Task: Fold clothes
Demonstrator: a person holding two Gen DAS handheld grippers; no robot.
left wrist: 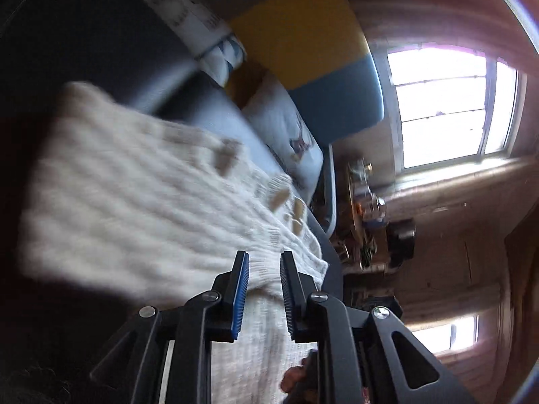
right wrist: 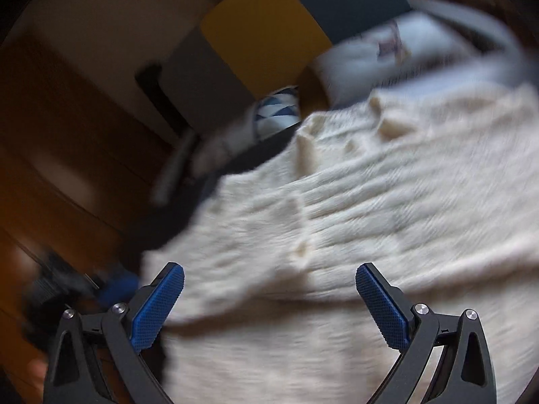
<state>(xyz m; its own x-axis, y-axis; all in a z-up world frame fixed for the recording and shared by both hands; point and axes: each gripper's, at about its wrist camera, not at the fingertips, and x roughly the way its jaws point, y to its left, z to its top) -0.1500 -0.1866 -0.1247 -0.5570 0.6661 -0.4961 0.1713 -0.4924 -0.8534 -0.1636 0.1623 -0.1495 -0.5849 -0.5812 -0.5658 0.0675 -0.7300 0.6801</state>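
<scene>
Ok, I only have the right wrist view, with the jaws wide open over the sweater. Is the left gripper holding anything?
Observer: Yes, the left gripper is pinched on the sweater at its edge.
Operator: Which way does that camera face?
Observer: Toward a bright window, past a pale blue pillow.

Dim room, daylight blew out the bright paned window (left wrist: 448, 104), cream ribbed knit garment (right wrist: 370, 222) smeared by motion blur in both views, dark fisheye vignette bent the edges, left side lay in shadow.
</scene>
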